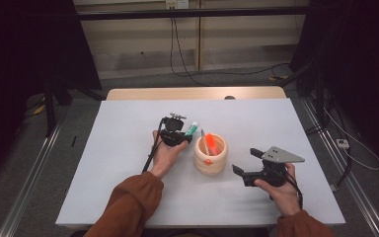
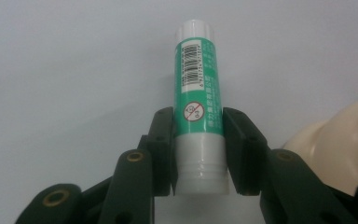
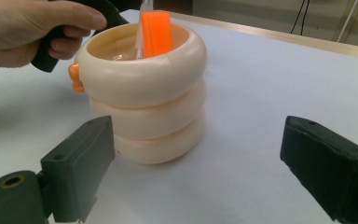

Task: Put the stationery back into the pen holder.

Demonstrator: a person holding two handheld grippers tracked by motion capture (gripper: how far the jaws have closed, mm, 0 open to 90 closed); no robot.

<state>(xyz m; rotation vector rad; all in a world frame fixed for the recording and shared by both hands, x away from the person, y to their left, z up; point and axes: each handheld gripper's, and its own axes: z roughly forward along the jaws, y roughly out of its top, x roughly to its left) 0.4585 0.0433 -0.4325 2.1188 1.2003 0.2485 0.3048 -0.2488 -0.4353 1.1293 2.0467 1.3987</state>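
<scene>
High view: two hand-held grippers work at a white table point(image 1: 128, 163).
Left gripper point(image 2: 198, 154) clamps a green-and-white glue stick point(image 2: 199, 112) beside a cream ringed plastic pot point(image 1: 210, 154) holding an orange marker point(image 3: 156, 32); right gripper point(image 3: 196, 163) sits near the pot, jaws spread wide, holding nothing.

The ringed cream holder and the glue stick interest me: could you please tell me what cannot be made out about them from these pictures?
- Cream holder, right gripper view: its floor and the lower part of the orange item are hidden by the holder's own wall.
- Glue stick, left gripper view: the label's small print is blurred; the left gripper covers its sides where it is held.
- High view: the glue stick is too small to read.
</scene>
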